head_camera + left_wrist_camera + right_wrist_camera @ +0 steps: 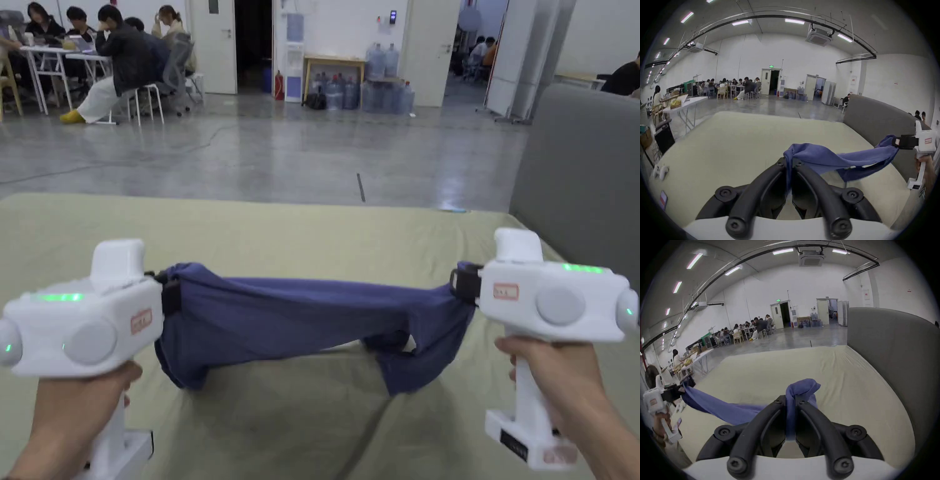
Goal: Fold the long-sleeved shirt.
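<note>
My left gripper (789, 162) pinches one bunched end of the blue long-sleeved shirt (300, 319), my right gripper (790, 400) the other. Both hands hold level, well apart, left and right. The shirt hangs stretched between them, sagging over the near bed sheet (312, 237).

A large hall with white walls (350, 25) and a glossy grey concrete floor (281, 156); long ceiling strip lights (794, 21) glow overhead; people sit at white tables (56, 56) at the far left; blue water bottles (375, 87) cluster beside a small wooden table (333, 61); a grey upholstered panel (581, 169) borders the pale olive sheet-covered surface (281, 231).
</note>
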